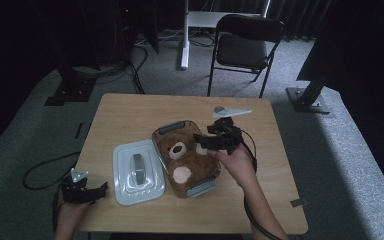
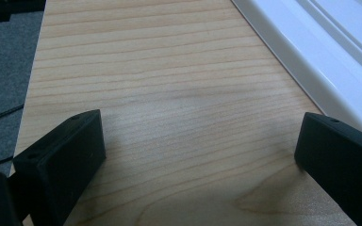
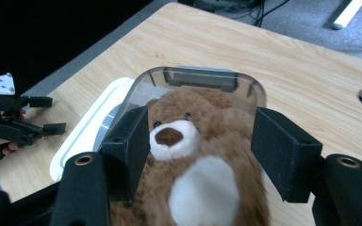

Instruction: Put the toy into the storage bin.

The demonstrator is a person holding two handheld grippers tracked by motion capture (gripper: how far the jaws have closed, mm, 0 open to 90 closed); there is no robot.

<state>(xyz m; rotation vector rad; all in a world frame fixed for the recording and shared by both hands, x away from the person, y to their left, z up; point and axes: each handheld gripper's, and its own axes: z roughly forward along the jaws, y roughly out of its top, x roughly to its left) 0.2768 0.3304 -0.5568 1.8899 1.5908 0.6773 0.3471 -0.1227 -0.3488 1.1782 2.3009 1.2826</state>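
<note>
The wooden table (image 1: 130, 112) takes up the middle of the high view, with bare wood across its upper left and along its lower edge, and grey carpet all round it. A black folding chair (image 1: 245, 47) stands beyond the far edge, at the top centre of that frame.

Near the middle of the table sits a clear plastic container (image 1: 172, 127) with grey latches at both ends; it lies at a slant, one end toward the upper centre and the other toward the lower right. Inside it a brown teddy bear (image 1: 185, 160) lies on its back, its white muzzle toward the upper end. Just left of the container, almost touching its wall, the white lid (image 1: 137, 172) lies flat with its grey handle up.

The right gripper (image 1: 202, 142) hangs over the container's right rim, above the bear. In the right gripper view its jaws stand released either side of the bear's head (image 3: 174, 132), pressing on nothing.

The left gripper (image 1: 102, 189) rests at the table's lower left edge, just left of the lid, jaws spread wide over bare wood with the lid's rim (image 2: 301, 56) beside one of them.
</note>
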